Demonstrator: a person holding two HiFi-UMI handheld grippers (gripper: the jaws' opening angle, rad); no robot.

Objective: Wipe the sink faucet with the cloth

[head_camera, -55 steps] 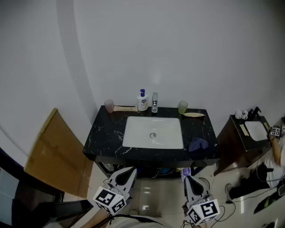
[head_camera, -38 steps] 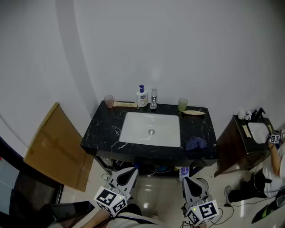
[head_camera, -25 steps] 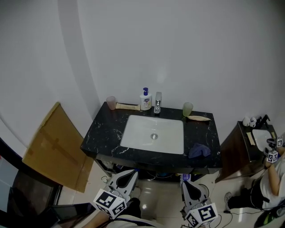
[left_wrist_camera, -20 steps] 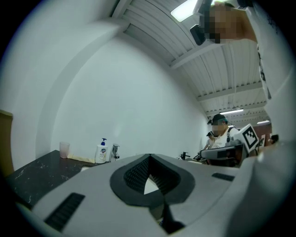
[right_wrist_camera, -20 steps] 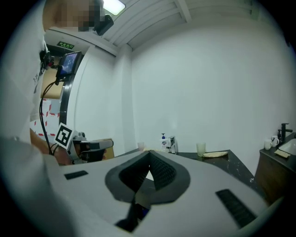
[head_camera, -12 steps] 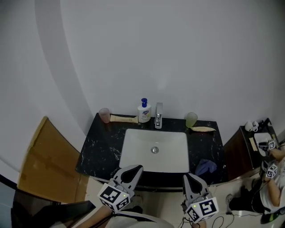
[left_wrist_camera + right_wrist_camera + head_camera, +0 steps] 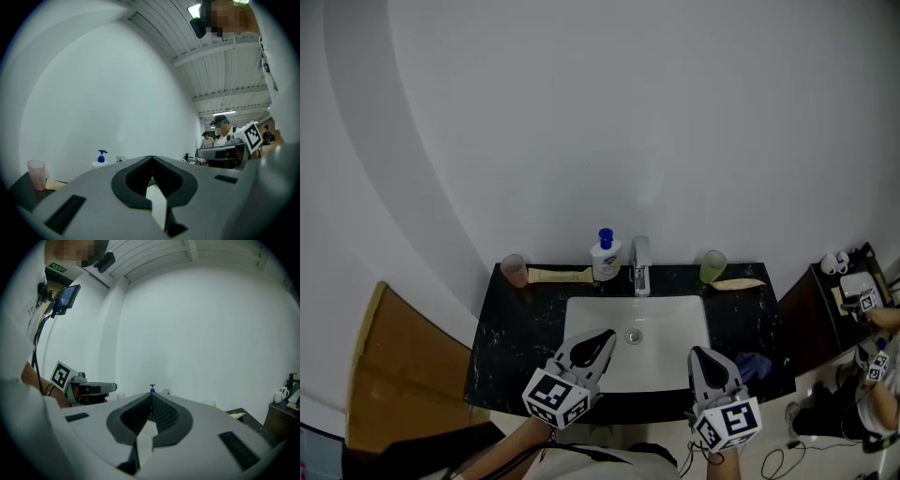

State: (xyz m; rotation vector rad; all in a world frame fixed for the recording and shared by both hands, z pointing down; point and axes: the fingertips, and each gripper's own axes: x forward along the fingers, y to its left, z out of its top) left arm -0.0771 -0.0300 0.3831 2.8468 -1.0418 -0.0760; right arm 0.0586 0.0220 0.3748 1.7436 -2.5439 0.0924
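Left tongs (image 7: 607, 334) and right tongs (image 7: 698, 352) are closed and empty.

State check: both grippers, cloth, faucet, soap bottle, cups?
left gripper: shut, empty
right gripper: shut, empty
cloth: crumpled on counter, not held
faucet: untouched, no water seen
soap bottle: upright
pink cup: upright
green cup: upright

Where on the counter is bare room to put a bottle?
Left of the sink, the counter is bare from the pink cup to the front edge. A smaller patch lies between green cup and blue cloth. Around the faucet it is crowded.
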